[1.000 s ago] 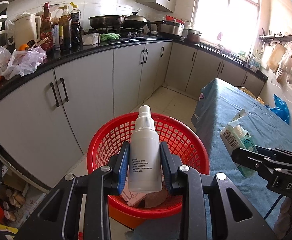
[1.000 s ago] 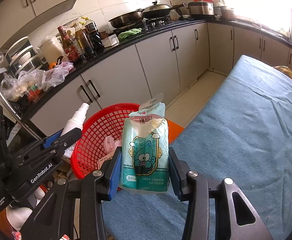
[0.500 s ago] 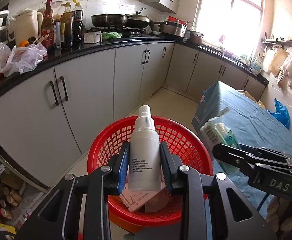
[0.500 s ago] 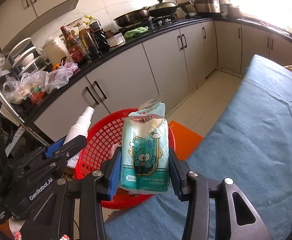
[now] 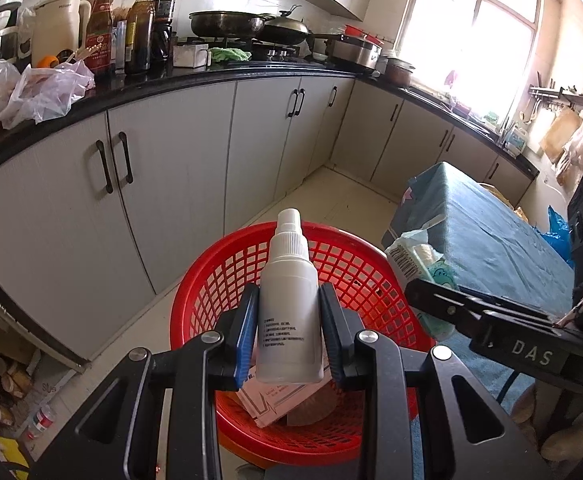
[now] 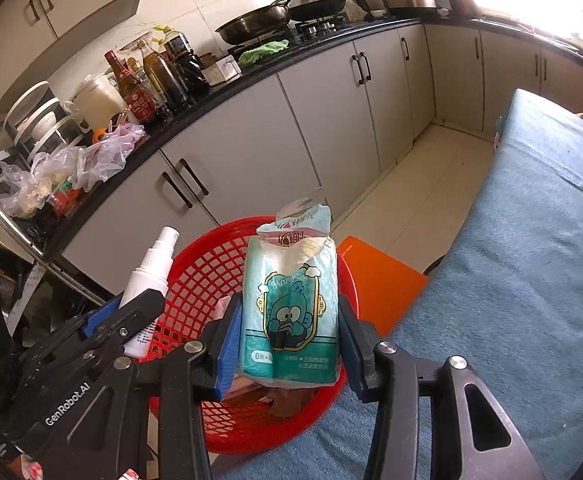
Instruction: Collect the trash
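Observation:
My left gripper [image 5: 289,292] is shut on a white spray bottle [image 5: 289,320], held upright above the red mesh basket [image 5: 227,276]. In the right wrist view the right gripper [image 6: 289,302] is shut on a green tissue pack [image 6: 291,280] with a cartoon print and a torn top, held over the basket's [image 6: 211,248] right side. The bottle [image 6: 151,268] hangs at the basket's left rim there. From the left wrist view the tissue pack [image 5: 415,256] sits at the right rim. A white printed card [image 5: 279,398] and brown scraps lie inside the basket.
A table under a blue cloth [image 6: 531,280] runs along the right, touching the basket. An orange surface [image 6: 379,280] shows beside the basket. Grey cabinets [image 5: 171,184] and a black counter [image 5: 211,76] with bottles, pans and plastic bags [image 5: 43,92] lie beyond. Clutter on the floor at left.
The right gripper has carried the tissue pack leftwards from above the blue cloth to over the basket's rim. The left gripper still holds the bottle above the basket, barely shifted.

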`<action>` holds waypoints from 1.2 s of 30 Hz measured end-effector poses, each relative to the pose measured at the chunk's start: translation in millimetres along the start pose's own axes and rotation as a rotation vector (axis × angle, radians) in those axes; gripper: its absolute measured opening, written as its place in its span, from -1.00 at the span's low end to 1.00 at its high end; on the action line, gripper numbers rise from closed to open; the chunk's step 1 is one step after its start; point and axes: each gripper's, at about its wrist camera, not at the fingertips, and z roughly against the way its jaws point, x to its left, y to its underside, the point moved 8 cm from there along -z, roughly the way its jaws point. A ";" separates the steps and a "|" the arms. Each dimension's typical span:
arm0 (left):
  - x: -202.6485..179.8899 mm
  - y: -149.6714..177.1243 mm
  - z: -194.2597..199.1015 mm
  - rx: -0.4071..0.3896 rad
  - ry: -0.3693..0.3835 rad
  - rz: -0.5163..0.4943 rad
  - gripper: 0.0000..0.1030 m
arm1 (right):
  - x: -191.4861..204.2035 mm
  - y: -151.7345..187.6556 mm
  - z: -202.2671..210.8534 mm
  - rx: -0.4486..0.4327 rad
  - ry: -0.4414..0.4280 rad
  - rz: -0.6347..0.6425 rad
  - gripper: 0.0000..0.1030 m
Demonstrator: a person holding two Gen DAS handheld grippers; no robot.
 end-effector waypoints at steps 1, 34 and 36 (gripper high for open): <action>0.7 -0.2 1.0 -0.005 0.000 0.003 -0.44 | -0.6 0.6 -1.8 0.005 -0.003 -0.004 -0.02; 8.1 1.6 128.1 -0.408 -0.339 -0.037 0.93 | 3.7 43.5 69.4 -0.167 0.077 0.077 0.52; 4.9 2.2 142.4 -0.452 -0.395 -0.055 0.95 | 4.0 47.5 75.1 -0.169 0.065 0.069 0.53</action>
